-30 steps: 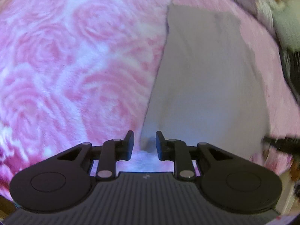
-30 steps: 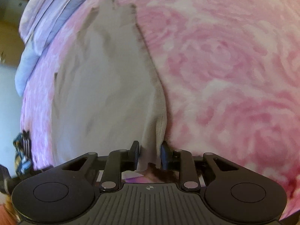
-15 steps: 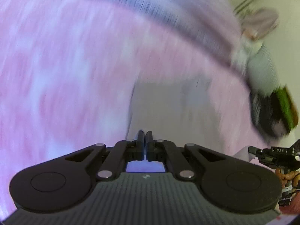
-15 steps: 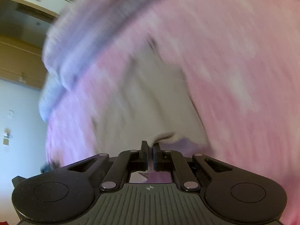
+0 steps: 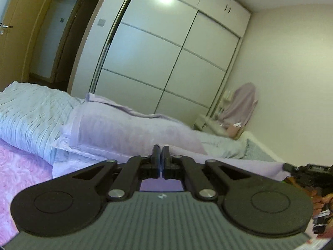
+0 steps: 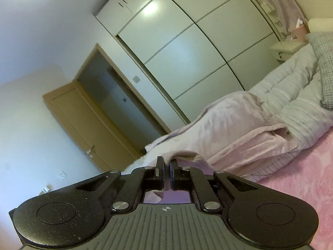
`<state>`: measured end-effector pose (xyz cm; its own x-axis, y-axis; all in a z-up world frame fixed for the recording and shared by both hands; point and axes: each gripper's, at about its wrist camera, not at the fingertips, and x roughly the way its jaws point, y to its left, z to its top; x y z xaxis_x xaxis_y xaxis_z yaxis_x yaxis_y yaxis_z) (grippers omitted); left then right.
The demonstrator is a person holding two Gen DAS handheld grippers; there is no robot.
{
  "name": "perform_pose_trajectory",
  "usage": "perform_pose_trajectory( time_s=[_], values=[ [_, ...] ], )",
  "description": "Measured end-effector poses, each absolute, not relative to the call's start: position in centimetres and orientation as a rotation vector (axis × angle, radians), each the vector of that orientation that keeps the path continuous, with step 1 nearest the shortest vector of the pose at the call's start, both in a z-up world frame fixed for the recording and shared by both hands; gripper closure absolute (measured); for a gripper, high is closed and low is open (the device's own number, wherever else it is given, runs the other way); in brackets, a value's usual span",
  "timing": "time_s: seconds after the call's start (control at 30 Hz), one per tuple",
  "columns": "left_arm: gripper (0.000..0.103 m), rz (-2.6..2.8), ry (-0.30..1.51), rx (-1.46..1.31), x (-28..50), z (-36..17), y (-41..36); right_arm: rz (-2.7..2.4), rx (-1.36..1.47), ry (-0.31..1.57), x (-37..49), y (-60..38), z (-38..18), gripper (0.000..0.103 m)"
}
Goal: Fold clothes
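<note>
A bedroom is shown: a bed with a pink rose-patterned blanket (image 6: 301,177), white wardrobe doors (image 5: 166,52) behind. Nearest, the left claw (image 5: 159,158) is pressed together on a pale lilac garment (image 5: 260,169), whose edge is stretched taut rightwards to the right claw (image 5: 288,166). In the right wrist view the right claw (image 6: 166,170) is pinched on a bunched hem of the same garment (image 6: 183,154). The garment is held up above the bed by two points. Farther off, a lilac pillow (image 5: 124,129) and striped duvet (image 5: 27,114) are seen. No fold is judged made yet; laying and folding remain.
</note>
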<state>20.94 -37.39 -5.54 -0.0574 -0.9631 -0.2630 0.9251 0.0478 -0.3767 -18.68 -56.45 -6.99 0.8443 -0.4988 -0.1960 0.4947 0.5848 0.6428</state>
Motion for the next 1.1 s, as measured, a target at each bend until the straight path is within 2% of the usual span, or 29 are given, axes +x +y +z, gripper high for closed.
perform_pose_trajectory(
  time_s=[0.07,0.17,0.43,0.5,0.6,0.83,0.9,0.97,1.03,1.1],
  values=[
    [0.103,-1.54,0.534,-0.063,20.3,-6.8,-35.5,-0.573,0.773,0.019,-19.6,-55.1,-8.5,0.102],
    [0.103,-1.509,0.629,0.021,19.4,-11.5,-32.1,-0.571,0.839,0.106,-21.2,-53.4,-12.5,0.102],
    [0.103,-1.282,1.023,0.335,17.6,-30.7,-24.7,-0.65,1.1,0.521,-23.5,-47.6,-32.2,0.102],
    [0.103,-1.254,1.066,0.395,17.0,-33.9,-22.7,-0.672,1.142,0.619,-24.1,-45.8,-36.2,0.102],
    [0.103,-1.247,1.107,0.467,15.8,-35.9,-19.6,-0.711,1.195,0.714,-25.5,-43.1,-39.9,0.102],
    [0.103,-1.247,1.113,0.627,14.2,-38.2,-18.2,-0.736,1.227,0.772,-27.3,-40.2,-41.5,0.102],
    [0.099,-1.23,1.132,0.69,14.0,-39.2,-17.8,-0.743,1.204,0.806,-27.1,-39.7,-41.0,0.102],
    [0.095,-1.224,1.158,0.685,14.6,-38.9,-17.7,-0.775,1.171,0.904,-26.4,-39.9,-40.1,0.094],
    [0.094,-1.185,1.17,0.705,15.3,-38.2,-17.8,-0.863,1.044,1.044,-25.1,-39.6,-38.5,0.067],
    [0.095,-1.158,1.153,0.696,16.0,-37.0,-17.9,-0.99,0.821,1.13,-23.6,-39.1,-36.4,0.064]
  ],
)
